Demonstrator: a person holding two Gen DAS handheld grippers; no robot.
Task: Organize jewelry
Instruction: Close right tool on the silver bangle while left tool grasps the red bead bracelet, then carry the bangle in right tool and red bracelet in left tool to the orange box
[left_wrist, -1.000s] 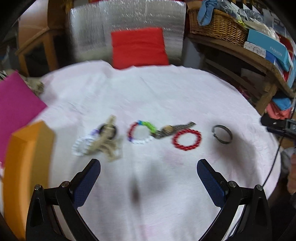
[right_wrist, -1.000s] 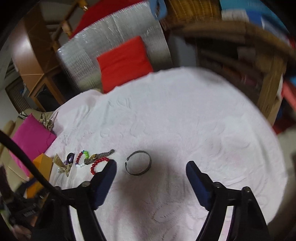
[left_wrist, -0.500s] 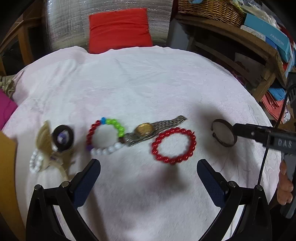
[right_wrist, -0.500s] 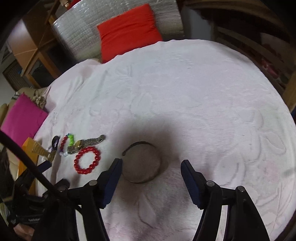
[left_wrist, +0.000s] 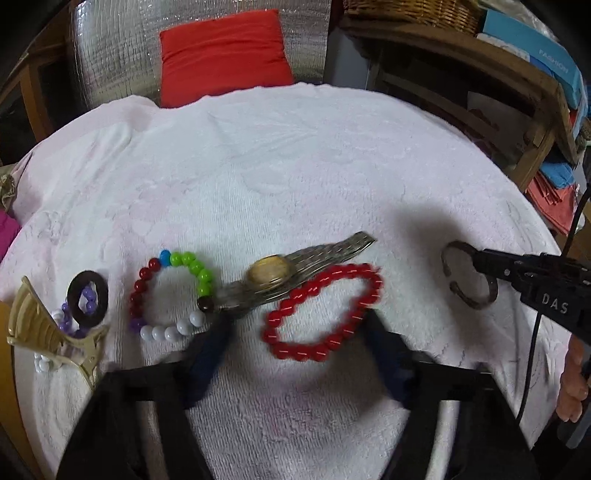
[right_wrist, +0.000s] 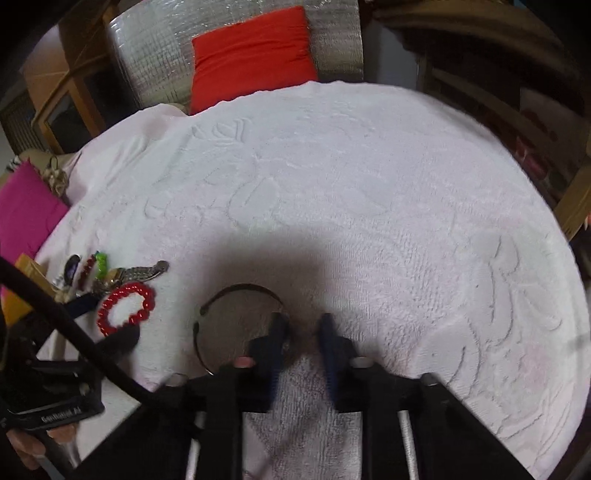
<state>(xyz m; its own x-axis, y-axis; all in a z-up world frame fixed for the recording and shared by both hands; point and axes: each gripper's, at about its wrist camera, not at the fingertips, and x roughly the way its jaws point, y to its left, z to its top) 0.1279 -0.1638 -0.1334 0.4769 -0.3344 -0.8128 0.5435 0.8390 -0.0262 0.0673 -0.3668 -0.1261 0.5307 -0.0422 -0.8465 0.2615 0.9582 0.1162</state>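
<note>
A red bead bracelet (left_wrist: 321, 349) lies on the white towel-covered table (left_wrist: 295, 166). My left gripper (left_wrist: 297, 321) hangs low over it. Its jaws are closing with the bracelet between them, and the left pad is still apart from the beads. Touching the bracelet's far side is a gold-faced metal watch (left_wrist: 273, 277). Left of that lie a multicoloured bead bracelet (left_wrist: 171, 295), a dark ring (left_wrist: 88, 299) and a beige hair claw (left_wrist: 48, 332). My right gripper (right_wrist: 301, 325) is shut on the right rim of a dark open bangle (right_wrist: 236, 288). The left wrist view shows that bangle (left_wrist: 469, 275) too.
An orange box (right_wrist: 26, 273) and a pink sheet (right_wrist: 26, 210) sit off the table's left edge. A red cushion (left_wrist: 225, 55) on silver foil stands behind the table. Wooden shelves (left_wrist: 480, 74) with boxes fill the right. A hand (left_wrist: 572, 387) holds the right gripper.
Both grippers have come down toward the table. The left jaws have narrowed around the red bracelet. The right jaws have shut on the bangle's rim.
</note>
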